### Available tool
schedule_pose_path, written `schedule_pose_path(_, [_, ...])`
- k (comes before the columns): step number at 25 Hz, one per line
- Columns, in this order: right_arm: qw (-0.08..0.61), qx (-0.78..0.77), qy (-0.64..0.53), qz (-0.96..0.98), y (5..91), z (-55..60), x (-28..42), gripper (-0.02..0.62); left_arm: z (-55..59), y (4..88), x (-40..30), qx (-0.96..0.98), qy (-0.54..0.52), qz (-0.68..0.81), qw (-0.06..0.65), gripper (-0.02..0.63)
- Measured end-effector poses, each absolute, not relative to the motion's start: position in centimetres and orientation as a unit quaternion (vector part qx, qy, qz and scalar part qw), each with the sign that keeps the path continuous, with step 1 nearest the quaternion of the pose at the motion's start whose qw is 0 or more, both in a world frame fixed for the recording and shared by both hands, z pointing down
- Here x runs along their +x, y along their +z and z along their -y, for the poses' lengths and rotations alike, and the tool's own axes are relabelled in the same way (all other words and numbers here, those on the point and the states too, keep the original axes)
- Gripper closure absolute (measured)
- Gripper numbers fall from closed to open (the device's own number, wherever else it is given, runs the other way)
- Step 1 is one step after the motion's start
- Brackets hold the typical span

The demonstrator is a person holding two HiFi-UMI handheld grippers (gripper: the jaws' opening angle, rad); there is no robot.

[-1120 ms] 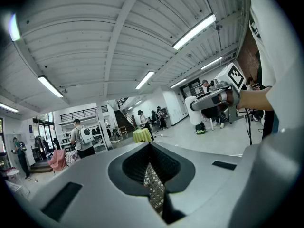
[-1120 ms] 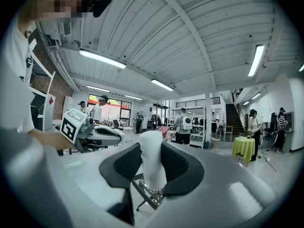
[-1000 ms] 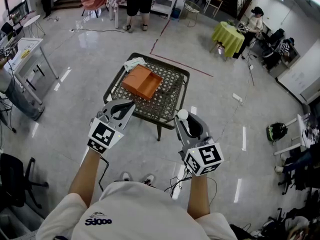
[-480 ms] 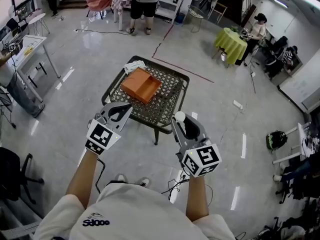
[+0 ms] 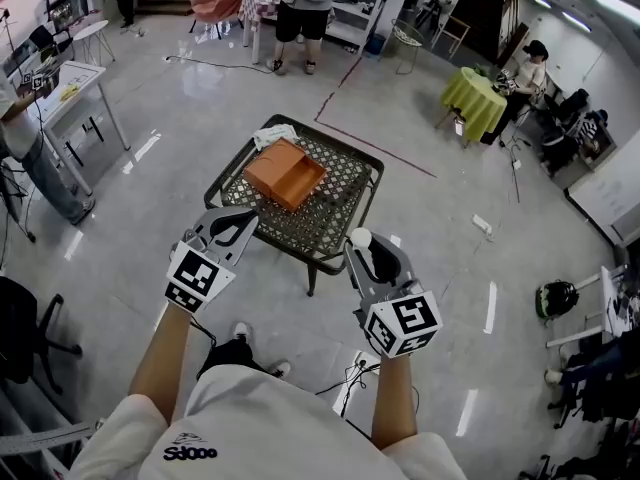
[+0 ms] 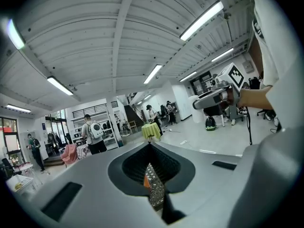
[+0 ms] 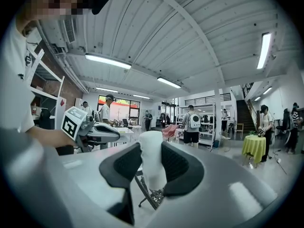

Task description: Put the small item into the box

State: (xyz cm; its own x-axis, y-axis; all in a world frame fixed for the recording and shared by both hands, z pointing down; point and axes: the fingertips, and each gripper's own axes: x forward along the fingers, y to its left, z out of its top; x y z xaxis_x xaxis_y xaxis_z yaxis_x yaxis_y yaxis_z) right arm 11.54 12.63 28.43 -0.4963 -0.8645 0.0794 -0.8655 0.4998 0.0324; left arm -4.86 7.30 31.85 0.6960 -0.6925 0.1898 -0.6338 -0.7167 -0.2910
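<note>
Items in view: two grippers, one small item, one box, one table. The left gripper (image 6: 150,144) is clenched with its jaw tips together and nothing between them. Through the spade-shaped gap behind the tips, the table lattice and a sliver of orange are visible. The right gripper (image 7: 152,148) is clamped on the small item (image 7: 153,165), a white, smooth, roughly cylindrical piece standing upright between the dark ribbed pads. In the head view this small item (image 5: 360,236) sits at the right gripper (image 5: 368,249), just off the table's near edge and well apart from the box. The box (image 5: 285,173) is orange, rectangular and open-topped, and rests on the far left part of the table (image 5: 340,218). The table is a dark metal frame with a perforated lattice top. One crumpled white cloth (image 5: 272,133) lies beside the box at the far corner. The floor (image 5: 450,228) is grey, glossy and marked with one red line (image 5: 385,152).
</note>
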Motion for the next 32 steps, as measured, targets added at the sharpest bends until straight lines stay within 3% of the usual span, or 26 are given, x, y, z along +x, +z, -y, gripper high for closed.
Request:
schedule_pose_path(14, [0.062,0.495,0.013,0.866,30.5,-8.3,12.2,0.462,-2.7,33.5,-4.1,-0.914,-0.150,-0.366,0.095,0.603])
schedule_pose_path(32, [0.098,0.491,0.040,0.865,34.6,8.0,12.2,0.462,13.4,38.6,-3.0,-0.919,-0.175,-0.349,0.060,0.603])
